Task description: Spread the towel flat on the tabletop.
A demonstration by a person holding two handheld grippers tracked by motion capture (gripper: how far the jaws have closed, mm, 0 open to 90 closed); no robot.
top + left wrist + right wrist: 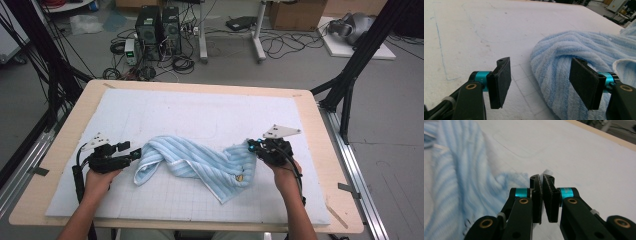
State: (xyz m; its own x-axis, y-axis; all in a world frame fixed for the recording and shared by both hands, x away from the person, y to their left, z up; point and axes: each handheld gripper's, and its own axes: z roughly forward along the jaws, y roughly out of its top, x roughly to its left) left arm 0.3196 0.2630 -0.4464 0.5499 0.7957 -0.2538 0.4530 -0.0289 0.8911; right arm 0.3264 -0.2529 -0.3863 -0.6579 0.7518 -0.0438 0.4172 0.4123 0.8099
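Blue striped towel point(192, 162) crumpled mid-mat on white mat point(200, 110). Right gripper point(256, 148) clamped on towel's right corner. Left gripper point(131, 154) spread wide at towel's left end, pads point(501, 81) not pressing.

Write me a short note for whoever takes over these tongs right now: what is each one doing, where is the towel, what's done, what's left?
Left tongs: open, at the left end of the blue striped towel, not gripping it.
Right tongs: shut on the towel's right corner; a bit of cloth pokes out between the pads.
Towel: twisted and bunched across the white mat.
Done: one corner caught.
Left: probably grip the left end, then pull flat.
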